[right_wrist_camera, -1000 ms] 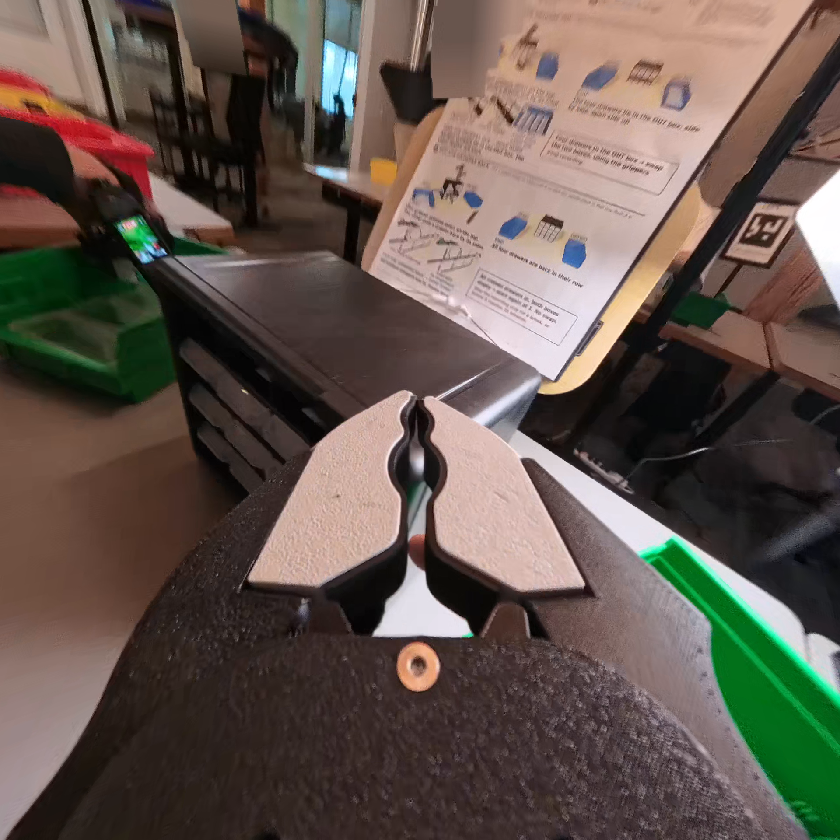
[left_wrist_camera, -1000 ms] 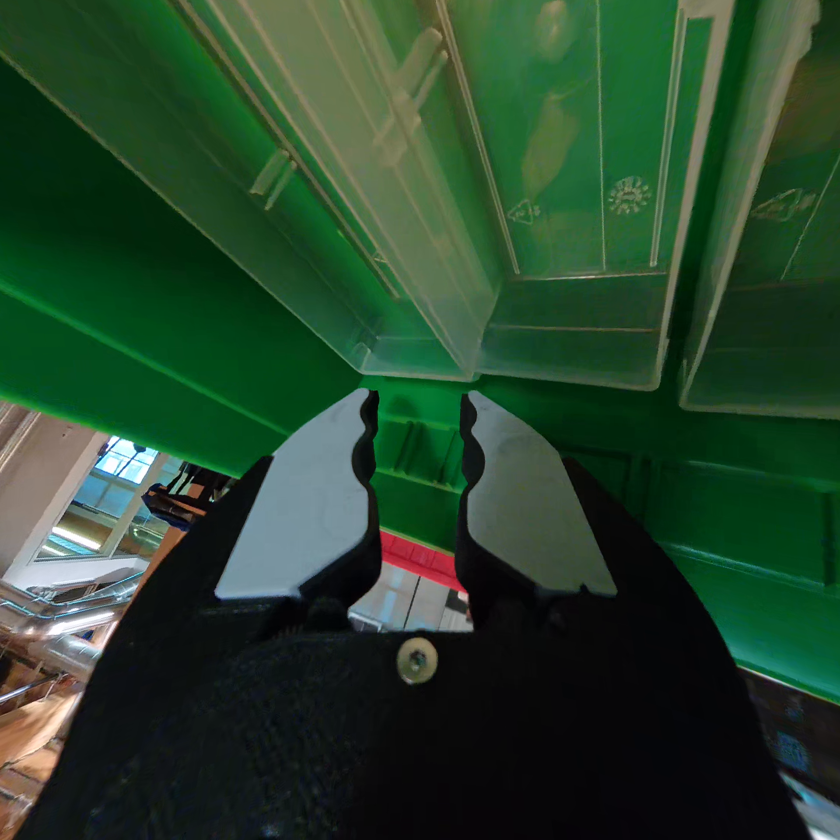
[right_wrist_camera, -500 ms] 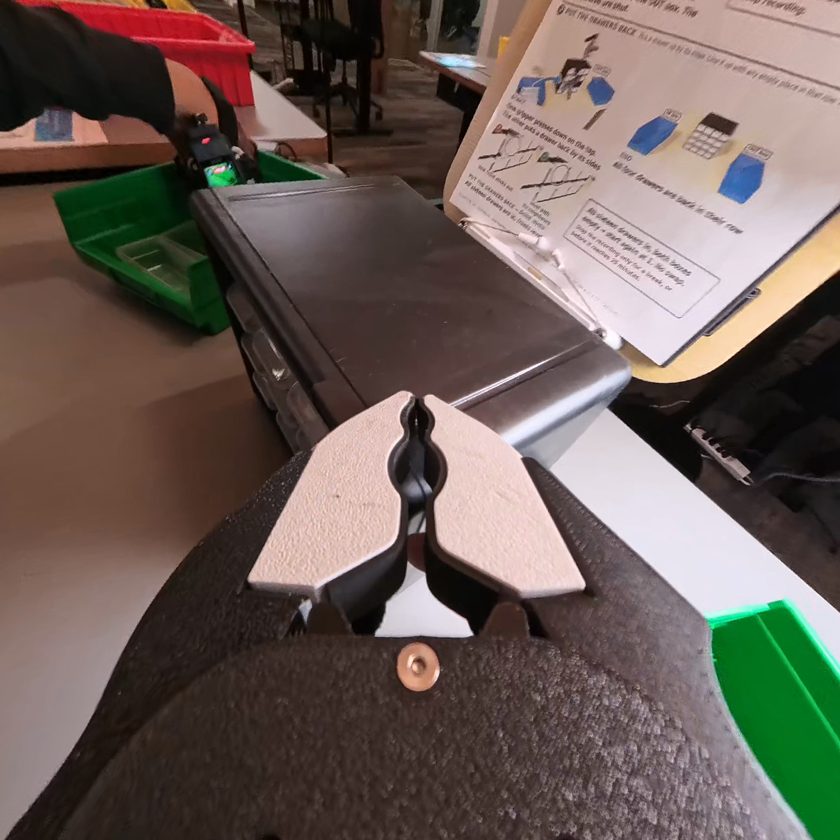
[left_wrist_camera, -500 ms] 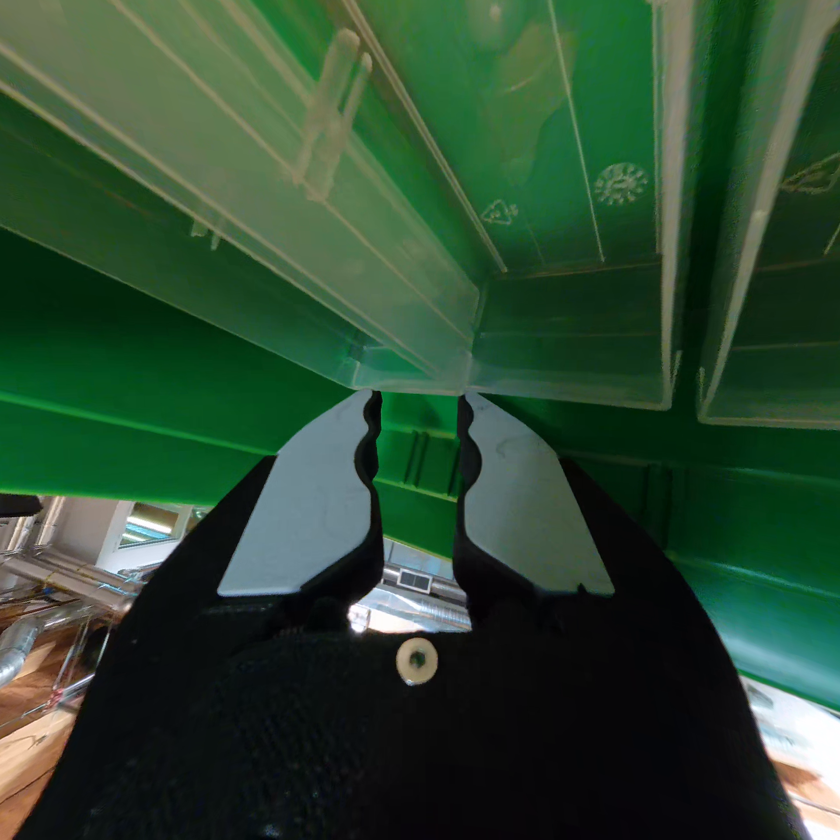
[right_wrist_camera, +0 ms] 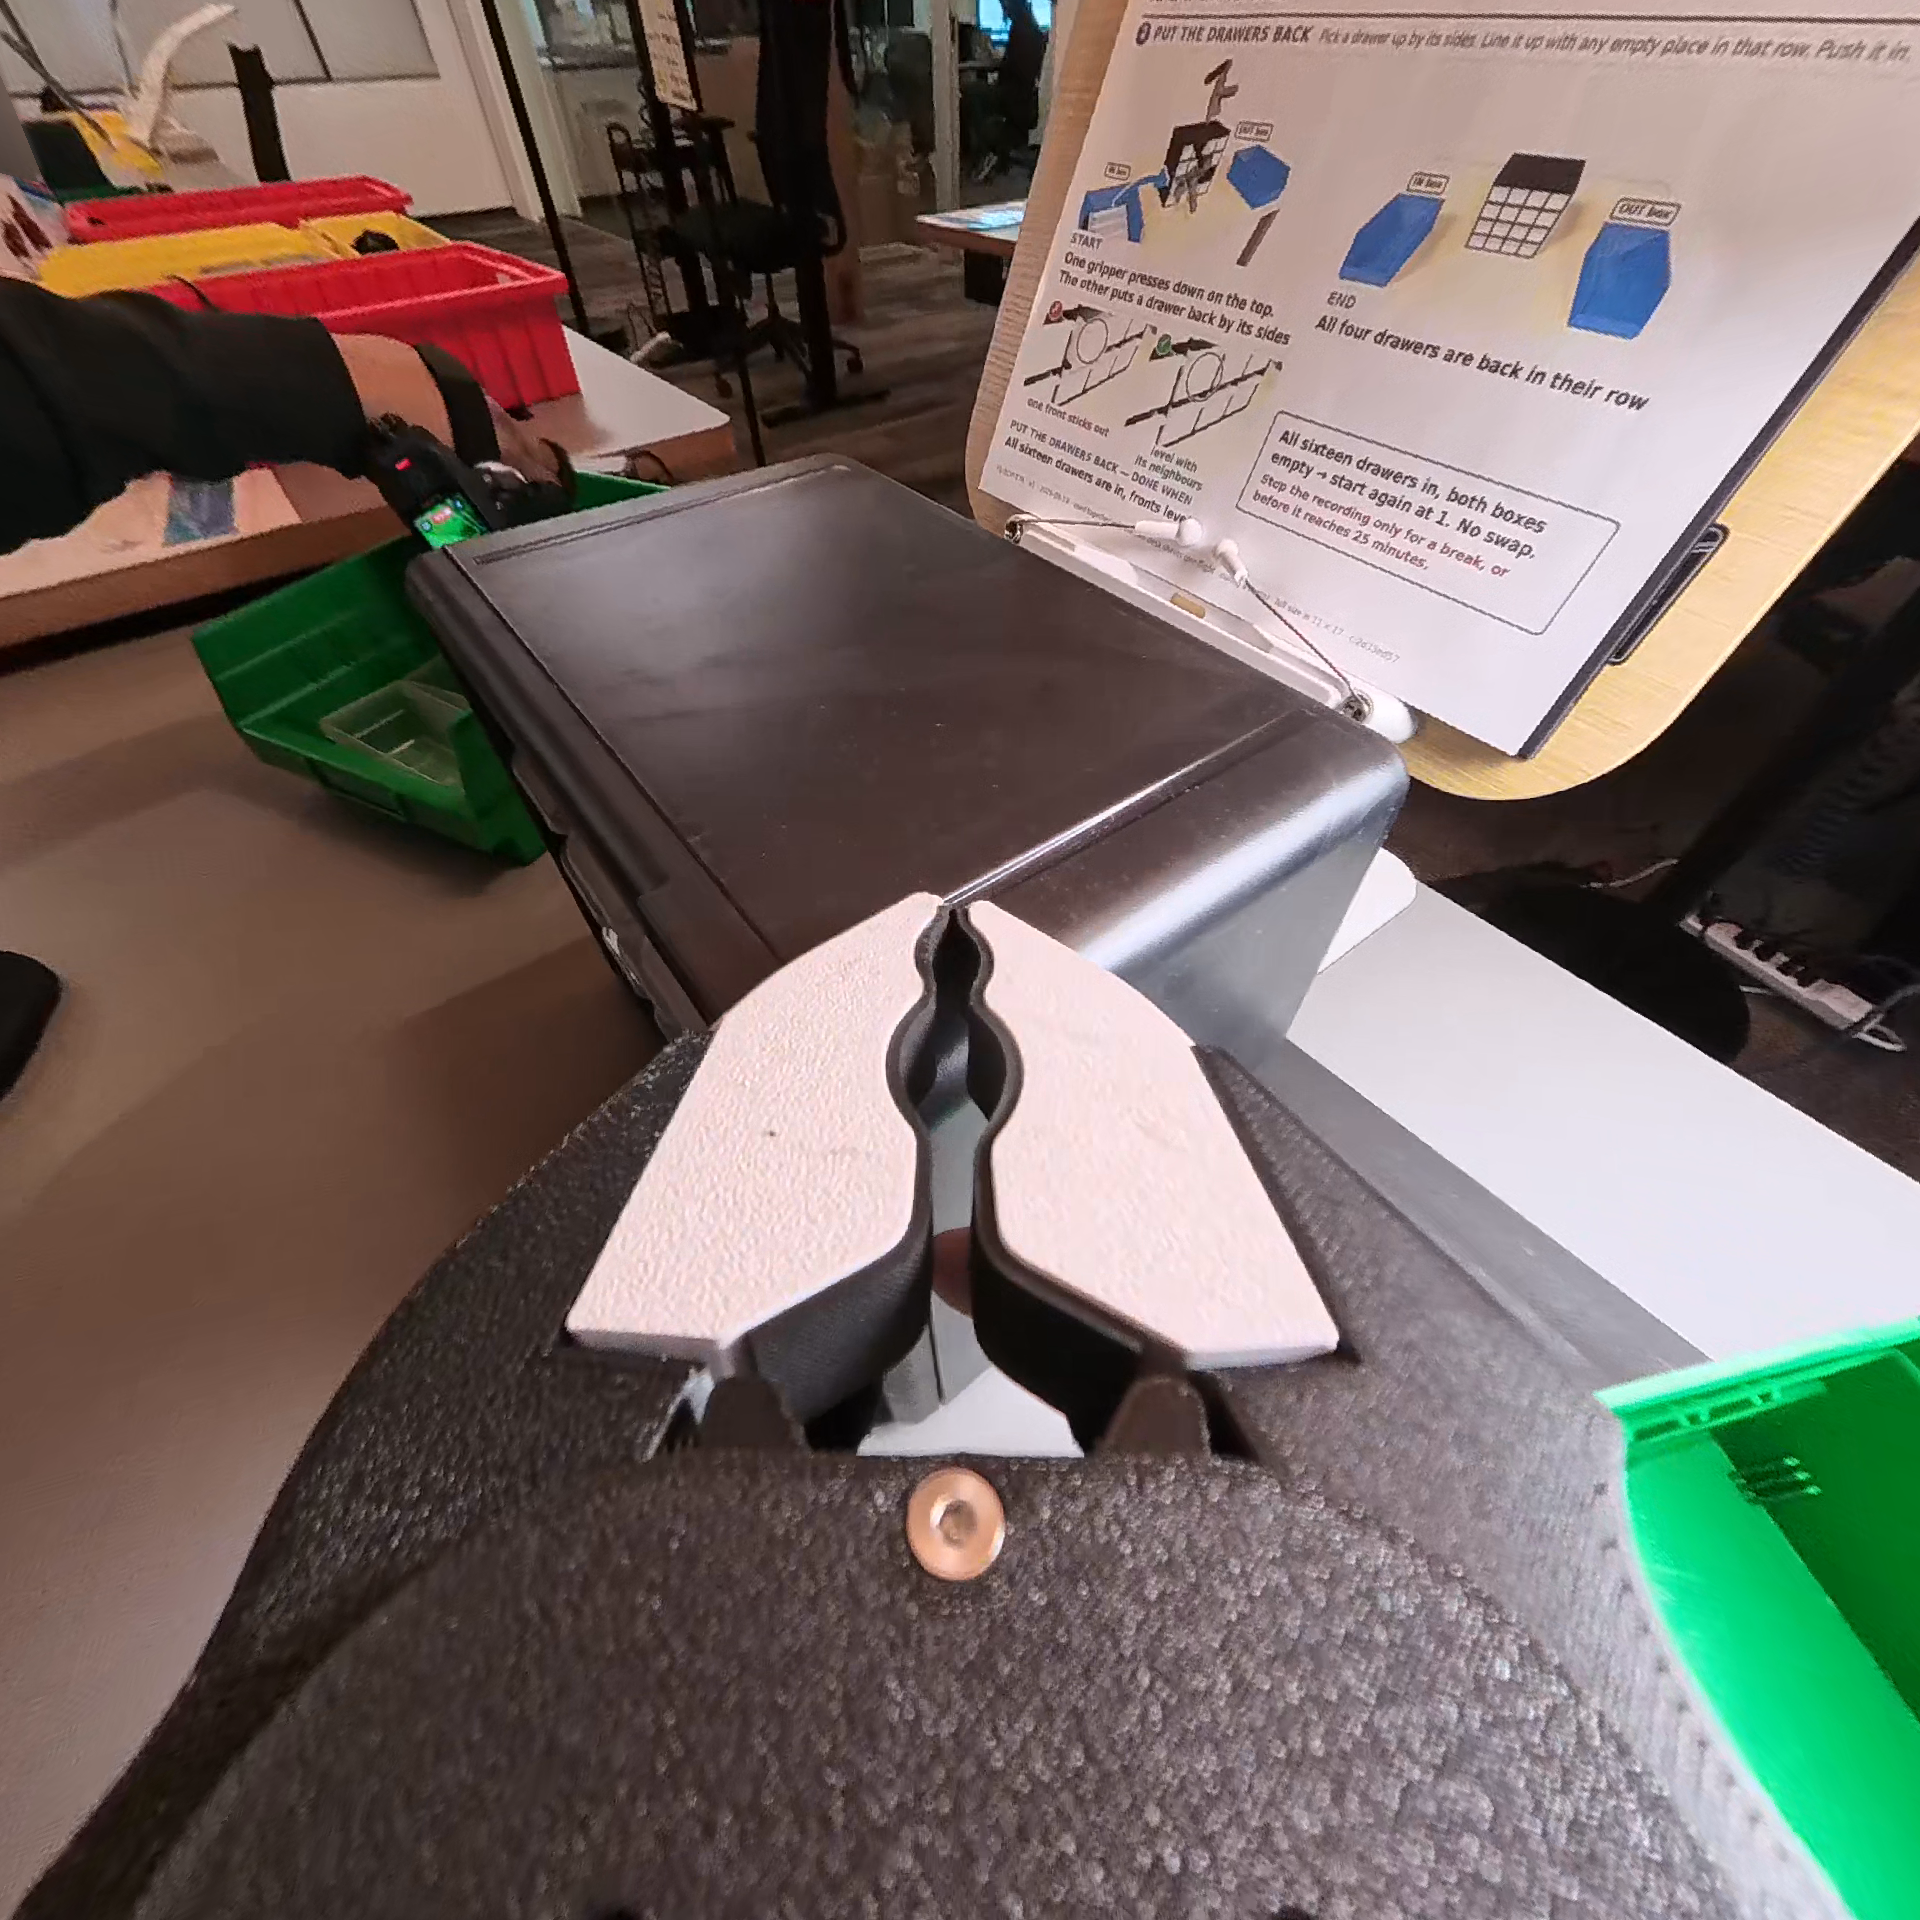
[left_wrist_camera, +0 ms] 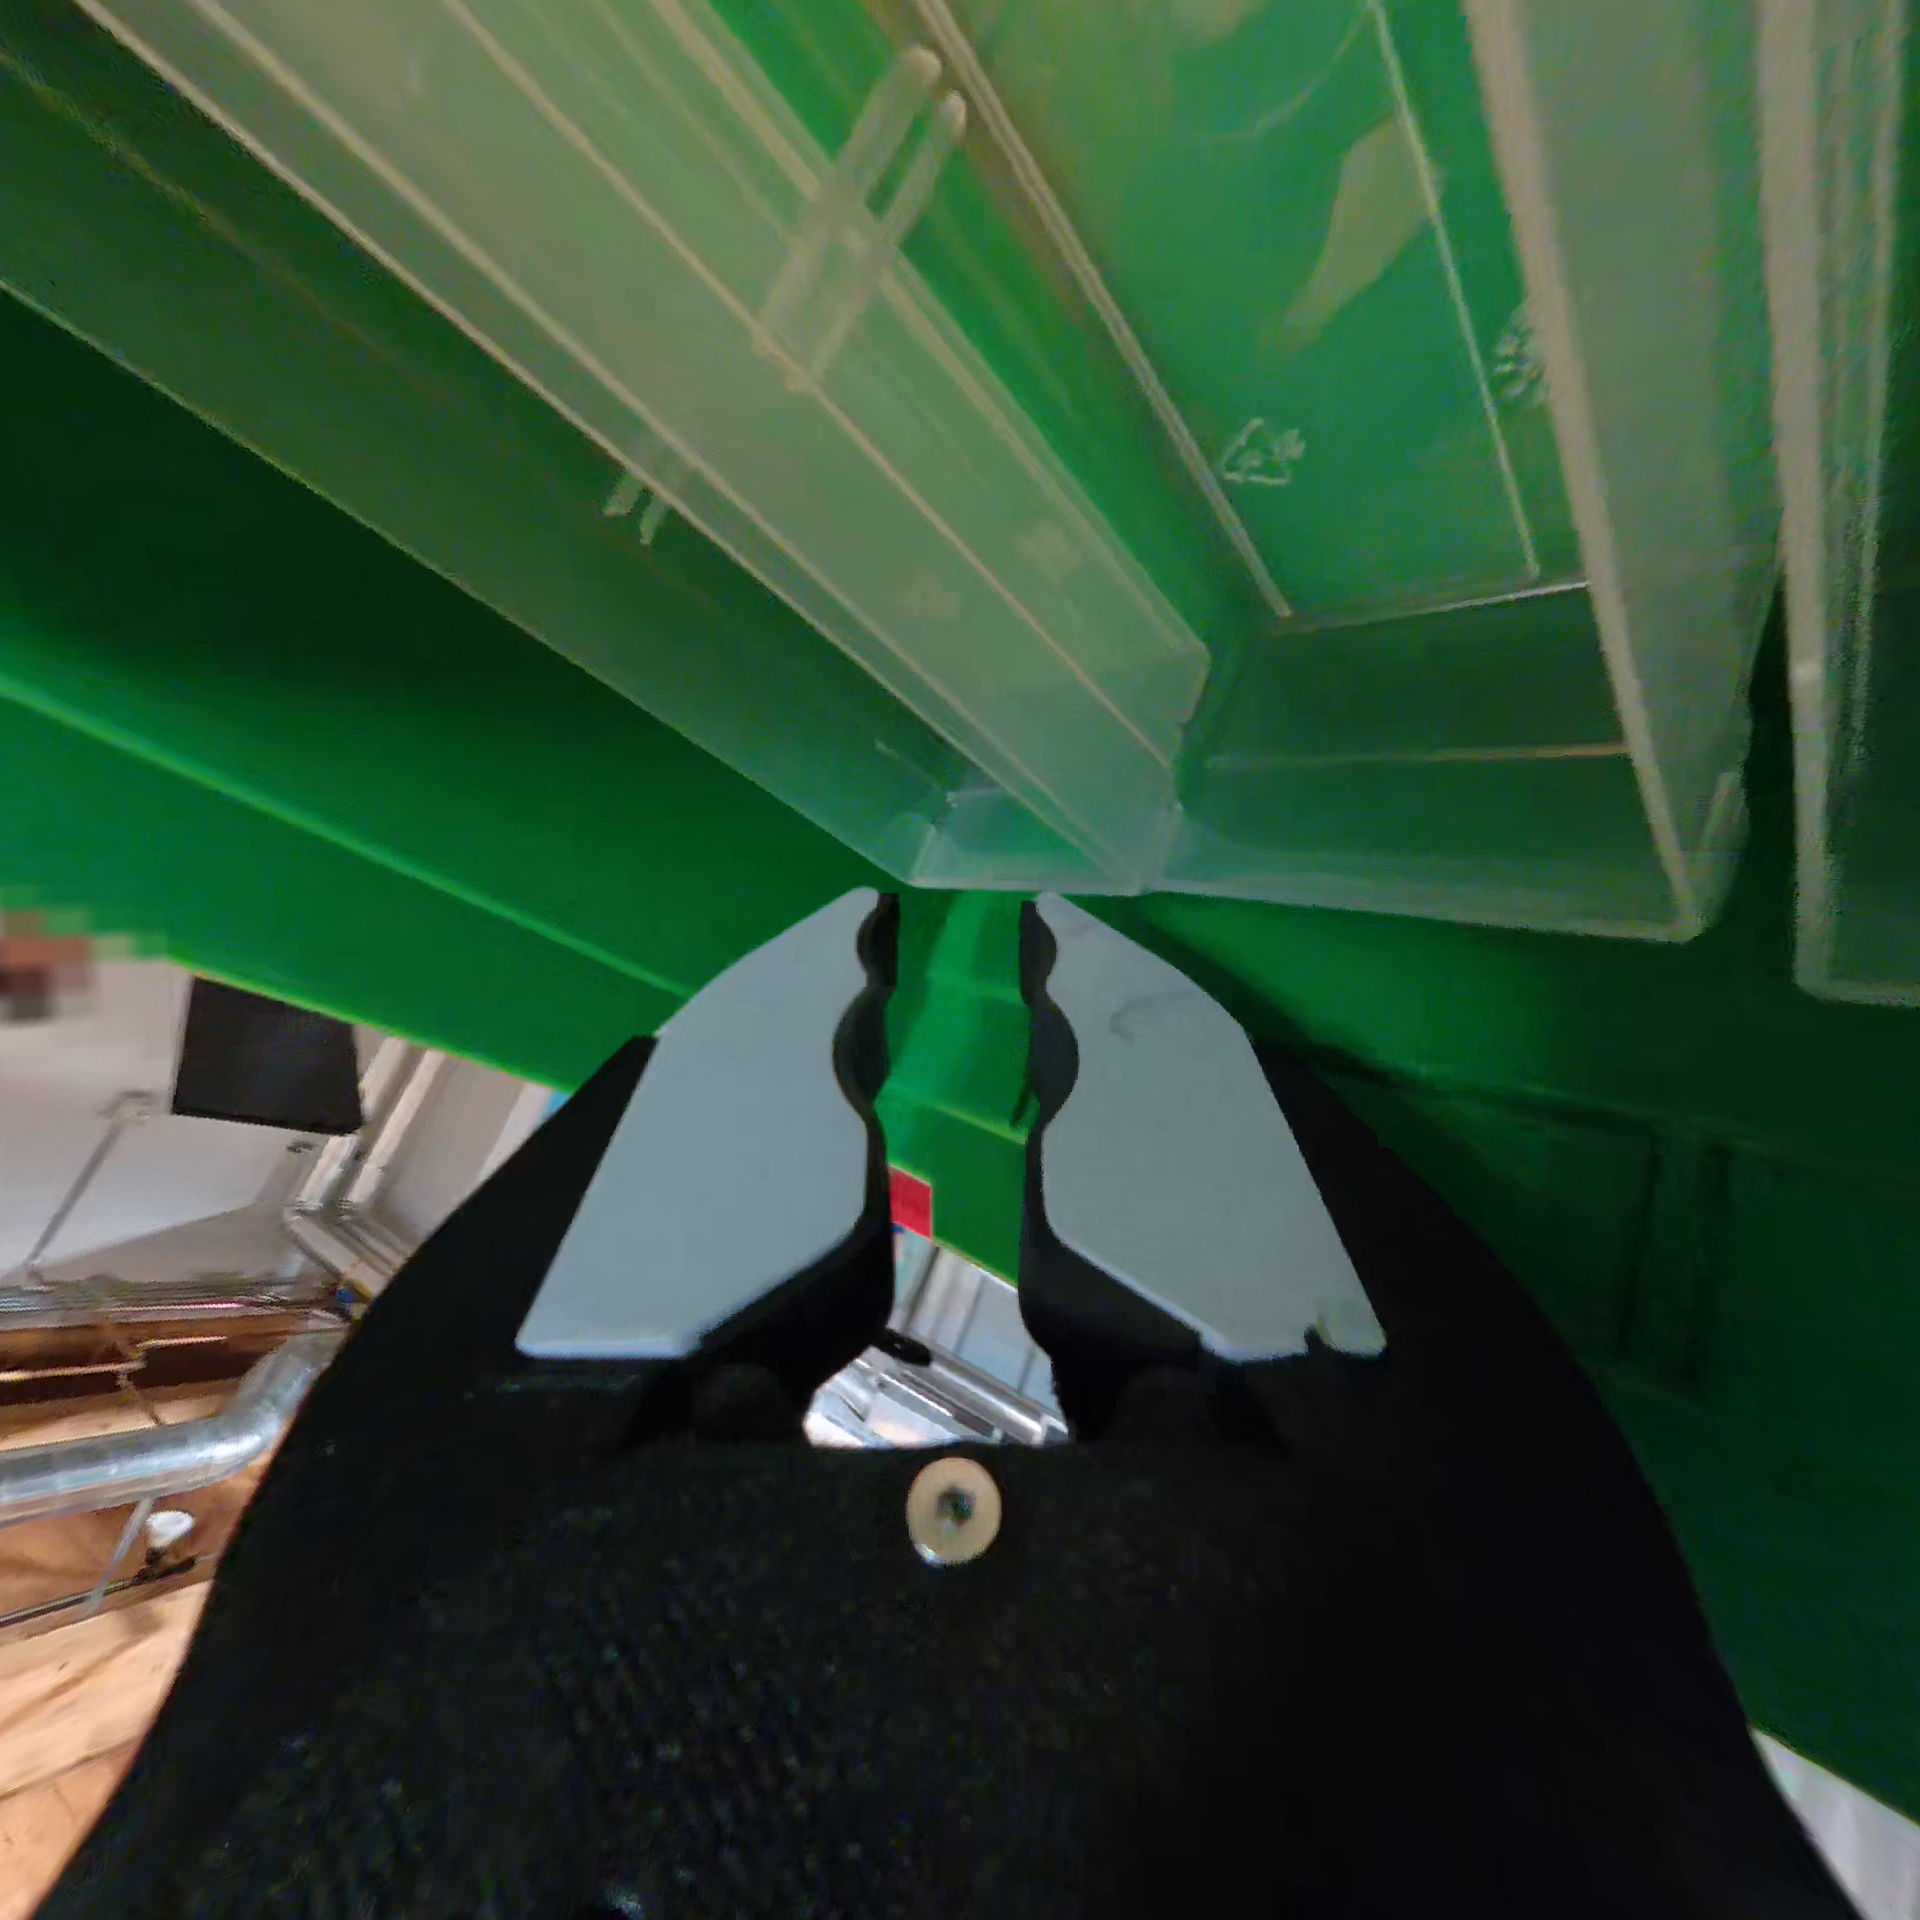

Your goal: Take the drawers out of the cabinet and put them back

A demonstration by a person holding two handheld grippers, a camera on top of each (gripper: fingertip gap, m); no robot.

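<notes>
In the left wrist view, my left gripper is open, its tips right at the end wall of a clear plastic drawer lying in a green bin. A second clear drawer and a third lie beside it. In the right wrist view, my right gripper is shut and empty, at the near top corner of the black cabinet. The cabinet's drawer fronts are mostly hidden. The left gripper shows far off over the green bin, which holds clear drawers.
An instruction board leans behind the cabinet. Another green bin sits at the lower right. Red bins stand on a table behind. A person's dark sleeve reaches in from the left.
The right gripper has moved closer over the cabinet's top and now looks down on it, staying shut. The left gripper has shifted slightly at the drawer's end, staying open.
</notes>
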